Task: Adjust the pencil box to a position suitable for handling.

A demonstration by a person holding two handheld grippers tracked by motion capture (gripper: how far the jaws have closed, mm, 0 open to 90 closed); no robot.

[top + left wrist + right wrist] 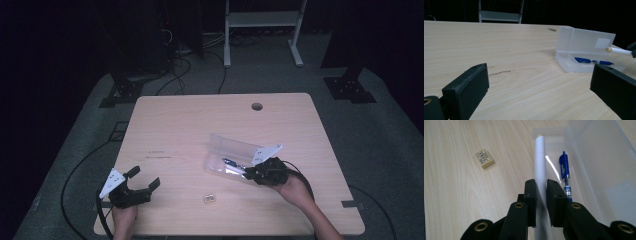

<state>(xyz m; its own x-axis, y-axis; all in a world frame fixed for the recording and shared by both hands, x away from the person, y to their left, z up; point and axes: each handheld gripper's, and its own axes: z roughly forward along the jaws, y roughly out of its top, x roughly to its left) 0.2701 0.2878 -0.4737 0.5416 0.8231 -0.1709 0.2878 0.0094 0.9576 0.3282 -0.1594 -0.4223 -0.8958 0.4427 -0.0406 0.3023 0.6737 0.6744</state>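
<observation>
White stick: my right gripper (pixel 541 192) is closed on a thin white stick (pixel 540 162), maybe a pen or marker. Its tip hangs over the open case.
Where it is: above the near end of the clear plastic case (pixel 227 152), just beside the blue pen (pixel 564 170) that lies inside.
How it feels, I think: light and stiff. It is round and smooth, so I think it can slip or roll between the jaws.
Where to hold: near the middle, as I do now, so it stays level and does not tip.
Case: thin clear plastic with the lid (pixel 587 41) standing up. I think it is light and will slide if I bump it.
Left gripper: my left gripper (pixel 142 185) has its jaws wide apart with nothing in them. It sits near the table edge, well apart from the case.
Eraser: a small eraser (pixel 209 198) lies on the table (pixel 175 120) near the front edge, between my two grippers.
</observation>
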